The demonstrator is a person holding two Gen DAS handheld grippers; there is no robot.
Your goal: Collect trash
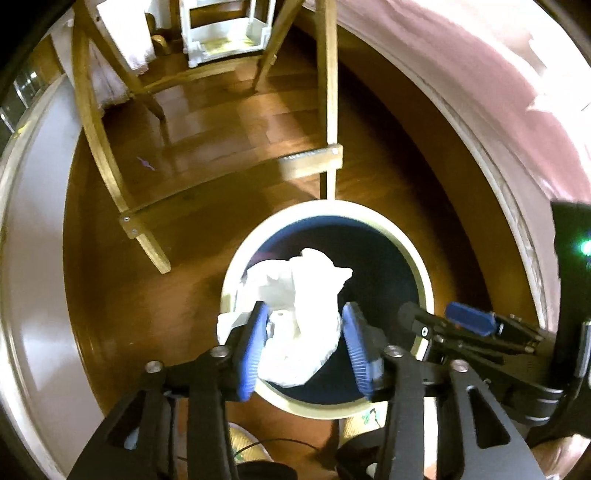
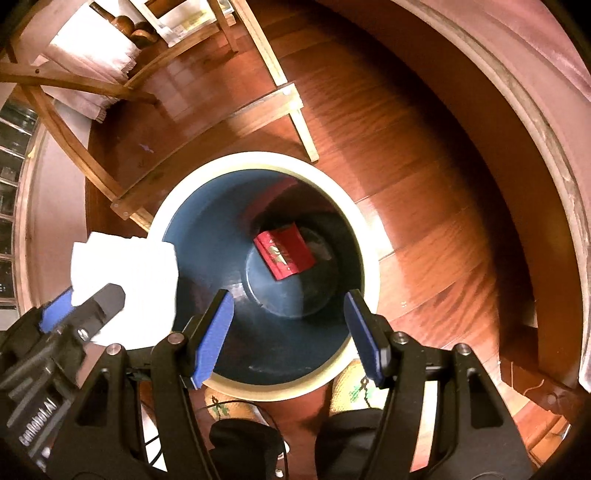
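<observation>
Crumpled white paper (image 1: 295,317) sits between our left gripper (image 1: 303,347) jaws over the bin (image 2: 365,258); whether they grip it is unclear. Right gripper (image 2: 288,332) gapes empty above a red packet (image 2: 284,254), print unreadable.

Warm dim light; white tissue (image 1: 299,314) overexposed; floor (image 1: 207,125) glare; fisheye-curved, blurred edges.

A home room: polished wood floor (image 2: 424,155), wooden chair (image 1: 207,122), white shelf unit (image 1: 225,33).

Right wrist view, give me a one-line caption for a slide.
Open right gripper hangs over the bin holding a red packet, while the left gripper brings white paper to the rim.
</observation>
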